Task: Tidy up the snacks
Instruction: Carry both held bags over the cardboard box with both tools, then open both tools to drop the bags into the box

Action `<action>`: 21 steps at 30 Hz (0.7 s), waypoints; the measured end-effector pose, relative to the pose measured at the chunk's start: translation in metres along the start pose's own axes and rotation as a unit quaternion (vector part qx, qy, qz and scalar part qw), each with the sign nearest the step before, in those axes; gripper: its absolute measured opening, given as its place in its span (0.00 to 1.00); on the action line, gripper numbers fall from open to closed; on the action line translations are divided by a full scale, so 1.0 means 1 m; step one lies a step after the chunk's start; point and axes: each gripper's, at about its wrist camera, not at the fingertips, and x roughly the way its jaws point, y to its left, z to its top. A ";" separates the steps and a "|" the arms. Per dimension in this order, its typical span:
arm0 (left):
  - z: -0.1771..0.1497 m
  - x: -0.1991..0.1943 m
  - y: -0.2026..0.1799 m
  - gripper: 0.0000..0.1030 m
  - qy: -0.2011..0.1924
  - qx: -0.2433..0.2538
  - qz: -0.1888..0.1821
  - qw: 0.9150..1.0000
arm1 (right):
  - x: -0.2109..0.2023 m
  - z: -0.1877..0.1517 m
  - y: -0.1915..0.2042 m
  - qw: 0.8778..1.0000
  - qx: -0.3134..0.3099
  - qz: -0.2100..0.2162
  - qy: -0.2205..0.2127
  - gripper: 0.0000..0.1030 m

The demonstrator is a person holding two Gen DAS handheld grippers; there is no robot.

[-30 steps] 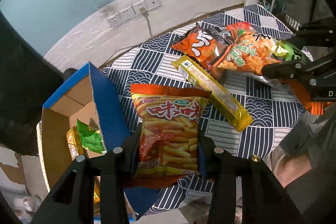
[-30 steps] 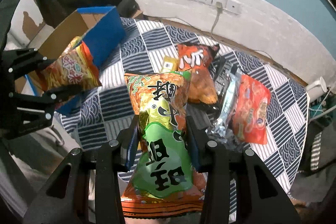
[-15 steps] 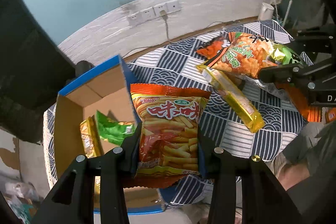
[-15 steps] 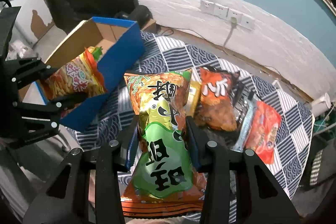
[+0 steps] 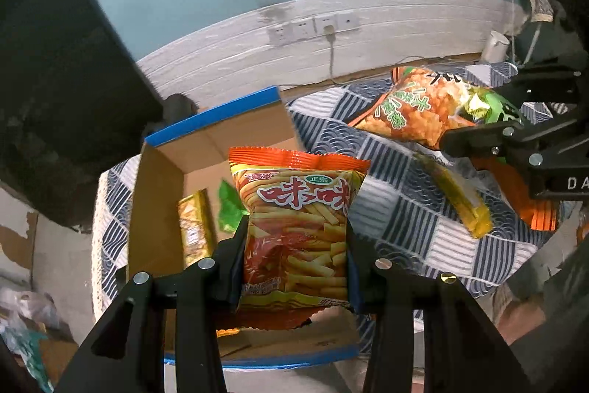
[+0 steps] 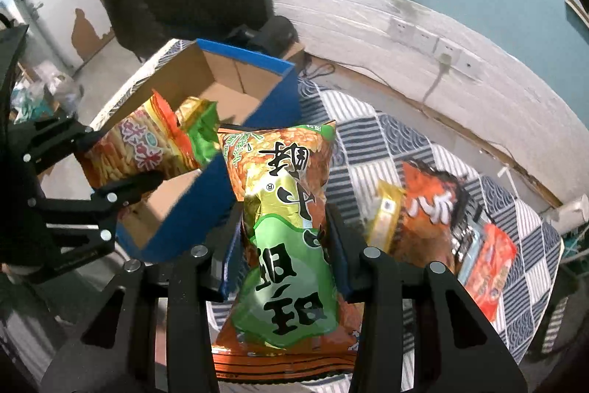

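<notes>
My left gripper (image 5: 296, 238) is shut on an orange bag of fry sticks (image 5: 298, 209) and holds it over the open blue cardboard box (image 5: 158, 179). Inside the box lie a gold packet (image 5: 193, 231) and a green packet (image 5: 228, 205). My right gripper (image 6: 285, 227) is shut on an orange-and-green snack bag (image 6: 285, 209), just right of the box (image 6: 254, 131) and above the table. The left gripper with its fry bag (image 6: 143, 150) also shows in the right wrist view. The right gripper's bag (image 5: 416, 105) shows in the left wrist view.
On the blue-and-white patterned tablecloth (image 6: 368, 139) lie a yellow packet (image 6: 383, 216), an orange chip bag (image 6: 430, 205), a silver packet (image 6: 467, 238) and a red bag (image 6: 493, 267). A white wall with sockets (image 5: 313, 24) runs behind. The box stands at the table's left edge.
Both grippers have swung left with their bags. The fry bag now hangs over the box's opening, and the orange-and-green bag has come close to the box's blue wall.
</notes>
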 end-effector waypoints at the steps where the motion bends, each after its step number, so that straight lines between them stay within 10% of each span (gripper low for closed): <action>1: -0.002 0.001 0.005 0.43 0.000 -0.004 0.004 1.000 | 0.003 0.004 0.004 1.000 -0.002 0.002 0.001 0.40; 21: -0.028 0.021 0.098 0.43 0.021 -0.109 0.027 0.993 | 0.064 0.065 0.082 0.997 -0.049 0.037 0.037 0.40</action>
